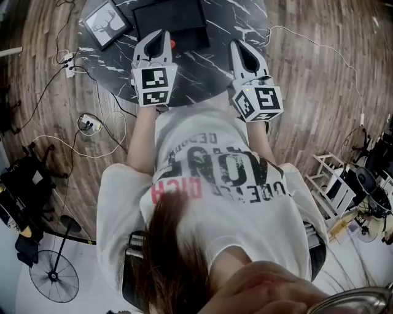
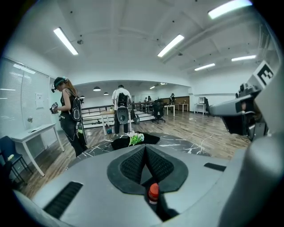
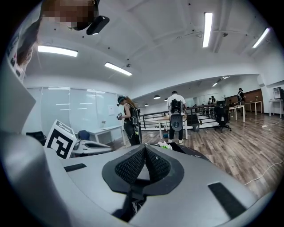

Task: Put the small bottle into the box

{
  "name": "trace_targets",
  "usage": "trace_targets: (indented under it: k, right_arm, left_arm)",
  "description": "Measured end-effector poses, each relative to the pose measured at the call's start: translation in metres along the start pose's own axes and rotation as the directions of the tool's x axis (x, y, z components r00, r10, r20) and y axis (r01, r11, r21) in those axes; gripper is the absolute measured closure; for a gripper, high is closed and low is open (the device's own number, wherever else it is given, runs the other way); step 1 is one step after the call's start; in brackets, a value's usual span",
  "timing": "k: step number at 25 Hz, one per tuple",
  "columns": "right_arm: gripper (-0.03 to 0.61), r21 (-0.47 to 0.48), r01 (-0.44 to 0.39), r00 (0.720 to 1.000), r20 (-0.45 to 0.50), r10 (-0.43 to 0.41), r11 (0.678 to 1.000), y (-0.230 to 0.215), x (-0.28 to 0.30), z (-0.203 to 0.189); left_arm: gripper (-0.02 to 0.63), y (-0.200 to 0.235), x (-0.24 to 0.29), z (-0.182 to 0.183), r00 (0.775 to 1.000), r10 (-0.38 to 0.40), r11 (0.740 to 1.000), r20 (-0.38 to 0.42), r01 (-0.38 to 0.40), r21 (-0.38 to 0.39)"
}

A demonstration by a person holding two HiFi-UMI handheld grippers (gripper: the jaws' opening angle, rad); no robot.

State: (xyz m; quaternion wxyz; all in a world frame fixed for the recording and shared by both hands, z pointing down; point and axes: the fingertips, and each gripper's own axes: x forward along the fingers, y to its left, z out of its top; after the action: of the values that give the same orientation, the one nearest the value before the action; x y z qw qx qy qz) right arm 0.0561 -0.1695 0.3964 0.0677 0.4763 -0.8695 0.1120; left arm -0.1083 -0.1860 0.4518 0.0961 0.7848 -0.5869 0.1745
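In the head view both grippers hover over a round black marble table (image 1: 209, 61). A black box (image 1: 169, 17) sits at the table's far side, just beyond the left gripper (image 1: 161, 32). The small bottle's red cap (image 1: 172, 43) shows right beside that gripper's jaws. In the left gripper view the jaws are shut, pad against pad (image 2: 145, 147). The red-capped bottle (image 2: 153, 193) shows through the gap beneath them and is not gripped. The right gripper (image 1: 238, 44) is to the right, its jaws (image 3: 144, 146) shut with nothing between them.
A framed picture (image 1: 105, 23) lies left of the box. A white and green bunch (image 2: 136, 138) rests on the table's far part. Cables and power strips (image 1: 89, 122) trail over the wooden floor at the left. People (image 2: 67, 116) stand farther back in the room.
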Motion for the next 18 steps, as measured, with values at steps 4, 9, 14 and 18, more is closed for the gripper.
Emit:
trace_targets:
  k: [4,9,14,18]
  right_arm:
    - [0.577,-0.002,-0.024,1.000,0.018,0.024,1.000,0.002,-0.001,0.007]
    - [0.577,-0.006,-0.049,0.998,0.042,0.049,0.999,0.004,-0.002,0.016]
    - [0.577,-0.014,-0.071,0.996,0.058,0.072,0.997,0.002,-0.003,0.023]
    - [0.577,-0.022,-0.100,0.992,0.070,0.101,0.995,0.002,-0.001,0.030]
  left_arm:
    - [0.611,0.002,-0.007,0.020,0.999,0.028,1.000,0.046,-0.028,0.004]
    - [0.611,0.005,-0.018,0.041,0.993,0.057,0.998,0.102,-0.058,0.001]
    - [0.611,0.006,-0.030,0.060,0.985,0.085,0.996,0.150,-0.085,-0.004]
    - [0.611,0.008,-0.040,0.073,0.976,0.116,0.993,0.185,-0.116,-0.010]
